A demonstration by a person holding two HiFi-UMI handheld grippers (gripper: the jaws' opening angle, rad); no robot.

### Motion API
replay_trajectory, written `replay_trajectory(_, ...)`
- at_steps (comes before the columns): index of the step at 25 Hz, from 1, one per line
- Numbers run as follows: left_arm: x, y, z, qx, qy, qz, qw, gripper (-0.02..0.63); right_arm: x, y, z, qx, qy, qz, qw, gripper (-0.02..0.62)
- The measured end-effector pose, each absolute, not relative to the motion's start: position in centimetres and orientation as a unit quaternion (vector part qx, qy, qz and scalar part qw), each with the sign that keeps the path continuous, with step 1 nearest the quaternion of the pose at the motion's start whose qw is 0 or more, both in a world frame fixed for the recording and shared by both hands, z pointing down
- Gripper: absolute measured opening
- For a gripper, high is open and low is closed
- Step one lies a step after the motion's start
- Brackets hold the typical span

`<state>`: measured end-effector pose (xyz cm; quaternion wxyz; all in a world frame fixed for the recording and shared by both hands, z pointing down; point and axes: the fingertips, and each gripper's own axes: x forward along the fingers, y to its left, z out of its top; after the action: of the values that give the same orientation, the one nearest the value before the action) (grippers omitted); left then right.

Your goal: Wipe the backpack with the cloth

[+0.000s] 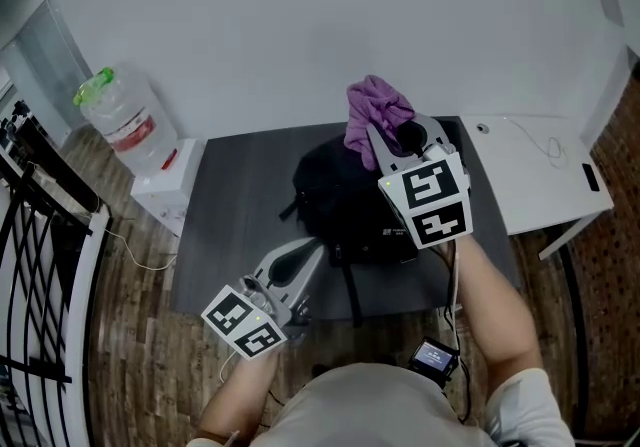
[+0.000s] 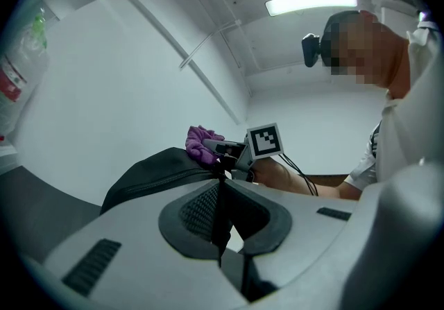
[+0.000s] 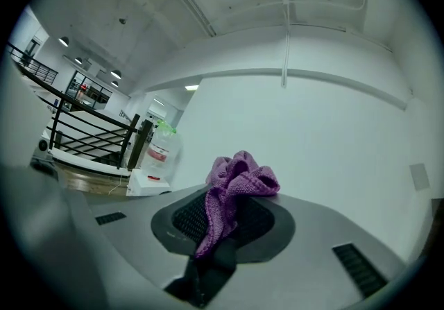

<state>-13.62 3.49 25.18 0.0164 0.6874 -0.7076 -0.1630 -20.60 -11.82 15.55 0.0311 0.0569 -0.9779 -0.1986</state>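
While the right tool point(image 3: 220, 222) grips the cloth point(image 3: 239, 180), backpack point(image 1: 340, 200) print point(image 1: 397, 232) is unreadable.

The cloth point(image 1: 372, 107) is purple, the backpack point(image 1: 335, 197) black and the mat point(image 1: 215, 225) dark grey. The left tongs point(image 1: 310, 253) and right tongs point(image 1: 383, 135) are grey with black-and-white square markers. The clear water bottle point(image 1: 122, 120) has a green cap and a red label.

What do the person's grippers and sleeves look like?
The left gripper and right gripper are grey plastic, each claw lined with dark textured pads, each carrying a white cube with black square markers. Black cables trail from the right one. The person wears a pale short-sleeved shirt.
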Motion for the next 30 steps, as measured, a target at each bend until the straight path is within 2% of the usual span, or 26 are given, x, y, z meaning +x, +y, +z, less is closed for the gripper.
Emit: replay_trajectory(30,-12.1,0.4,25.4,0.711,-0.685,-0.155,0.028,0.006,-11.0,-28.7,18.3,0.244,-0.950,-0.176,0.090,0.083)
